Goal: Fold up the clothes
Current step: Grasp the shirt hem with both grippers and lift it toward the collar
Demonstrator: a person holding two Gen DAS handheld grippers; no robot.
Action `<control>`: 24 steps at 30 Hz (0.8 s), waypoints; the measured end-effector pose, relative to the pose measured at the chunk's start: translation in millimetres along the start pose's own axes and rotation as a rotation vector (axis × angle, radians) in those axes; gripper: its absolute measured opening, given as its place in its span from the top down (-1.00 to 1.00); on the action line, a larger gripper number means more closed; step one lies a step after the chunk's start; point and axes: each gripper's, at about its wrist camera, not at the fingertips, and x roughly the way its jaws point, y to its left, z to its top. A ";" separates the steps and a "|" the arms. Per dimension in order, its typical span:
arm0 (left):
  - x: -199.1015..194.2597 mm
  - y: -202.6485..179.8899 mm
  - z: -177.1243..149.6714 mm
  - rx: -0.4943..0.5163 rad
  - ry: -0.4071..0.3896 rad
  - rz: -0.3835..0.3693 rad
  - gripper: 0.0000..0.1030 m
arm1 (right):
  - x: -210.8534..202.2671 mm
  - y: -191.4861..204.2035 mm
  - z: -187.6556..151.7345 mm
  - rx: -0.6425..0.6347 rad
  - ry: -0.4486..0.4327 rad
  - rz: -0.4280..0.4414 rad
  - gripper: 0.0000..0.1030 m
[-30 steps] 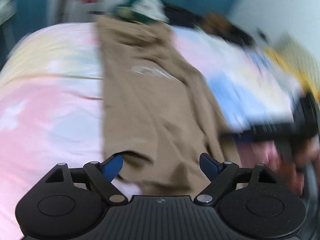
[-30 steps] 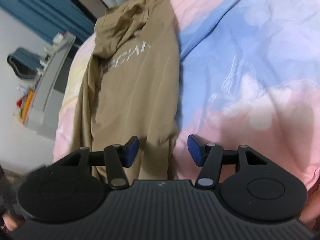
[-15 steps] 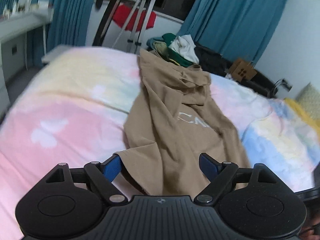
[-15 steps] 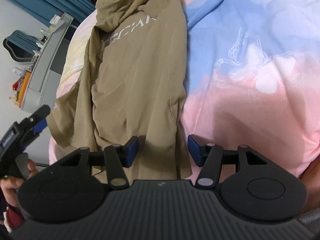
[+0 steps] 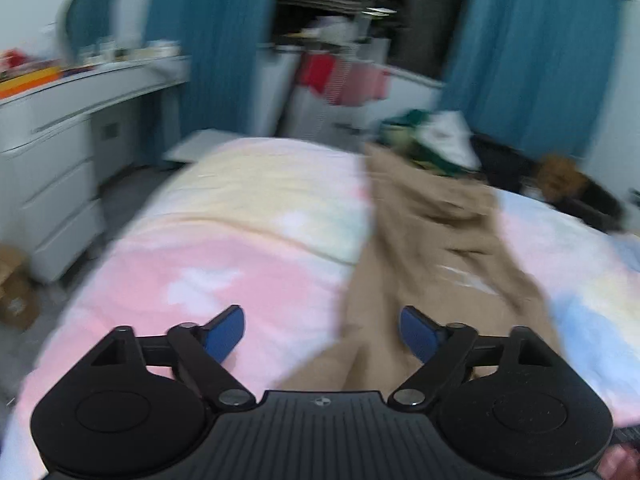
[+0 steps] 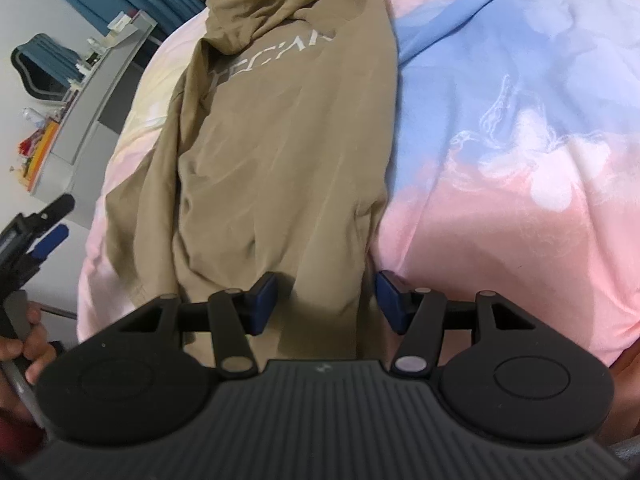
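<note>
Lying lengthwise down the bed (image 6: 520, 220), the tan shirt (image 6: 280, 152) has its hem between your right gripper (image 6: 324, 304) fingers, both grippers' fingers apart, unclamped.

The left gripper (image 5: 322, 334) has swung leftward off the tan hoodie (image 5: 432, 264), its empty jaws just opening wider.

Bed (image 5: 248, 240): pastel pink, yellow and blue cover. Teal curtains (image 5: 532, 60) hang behind. A white drawer unit (image 5: 48, 184) stands left. A cardboard box (image 5: 16, 292) sits on the floor beside it.
</note>
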 end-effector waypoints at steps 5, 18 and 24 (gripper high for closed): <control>35.4 -31.1 -8.6 0.115 0.223 -0.164 -0.72 | 4.7 5.8 -3.2 -0.036 0.058 0.044 -0.11; 34.6 -58.6 -26.0 0.304 0.394 -0.107 0.86 | -10.8 73.3 -32.8 -0.479 -0.002 -0.188 0.74; -23.3 -63.7 24.7 0.222 0.264 -0.220 0.92 | -70.9 48.8 -11.0 -0.374 -0.101 -0.093 0.74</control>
